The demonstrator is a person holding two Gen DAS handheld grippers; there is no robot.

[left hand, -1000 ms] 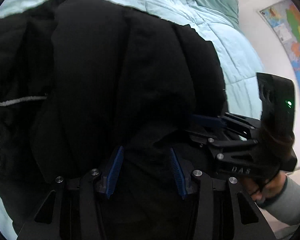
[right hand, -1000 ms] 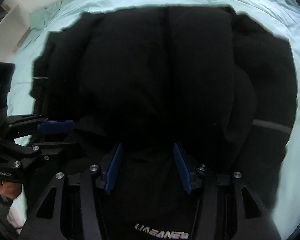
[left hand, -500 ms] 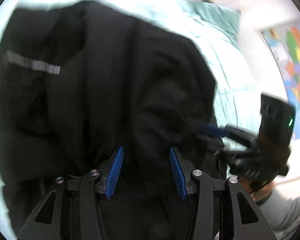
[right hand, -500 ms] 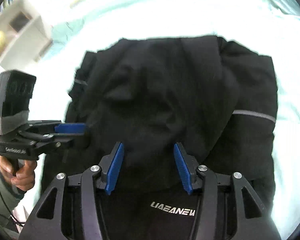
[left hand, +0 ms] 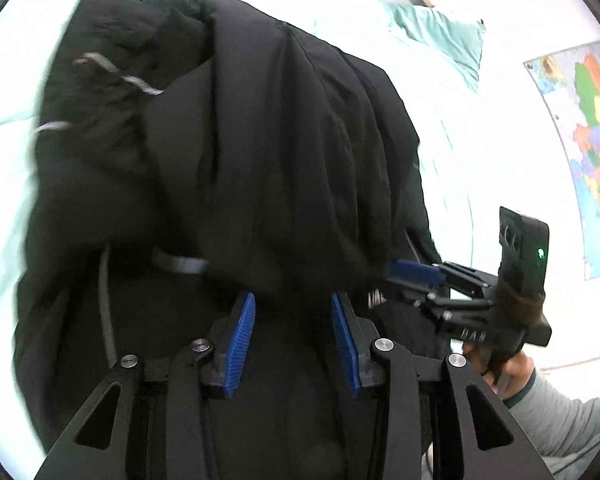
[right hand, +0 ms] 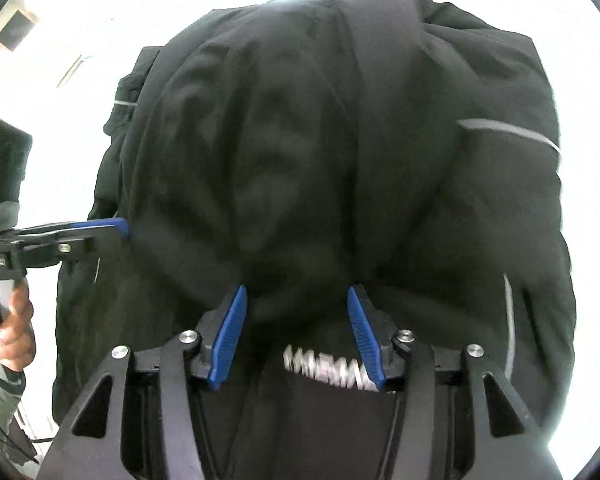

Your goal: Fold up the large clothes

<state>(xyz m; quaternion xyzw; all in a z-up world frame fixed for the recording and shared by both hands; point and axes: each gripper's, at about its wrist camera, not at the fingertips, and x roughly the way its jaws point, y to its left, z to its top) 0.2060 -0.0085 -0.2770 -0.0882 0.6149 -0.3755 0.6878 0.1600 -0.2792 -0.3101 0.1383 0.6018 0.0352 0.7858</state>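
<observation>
A large black jacket [left hand: 268,152] with grey reflective stripes lies bunched on a light teal bed [left hand: 452,152]; it also fills the right wrist view [right hand: 320,152]. My left gripper [left hand: 292,320] has a thick fold of the jacket between its blue pads, jaws held wide by the cloth. My right gripper [right hand: 296,320] holds another fold the same way, above white lettering [right hand: 328,368] on the jacket. The right gripper shows at the jacket's right edge in the left wrist view [left hand: 416,274]. The left gripper shows at the left edge in the right wrist view [right hand: 100,228].
A teal pillow [left hand: 440,36] lies at the head of the bed. A coloured map [left hand: 588,140] hangs on the white wall to the right. A shelf [right hand: 16,28] stands at the upper left in the right wrist view.
Both grippers have lifted with the jacket's near edge. More bed now shows around the jacket. The jacket has bunched into folds and its grey stripes have come into view.
</observation>
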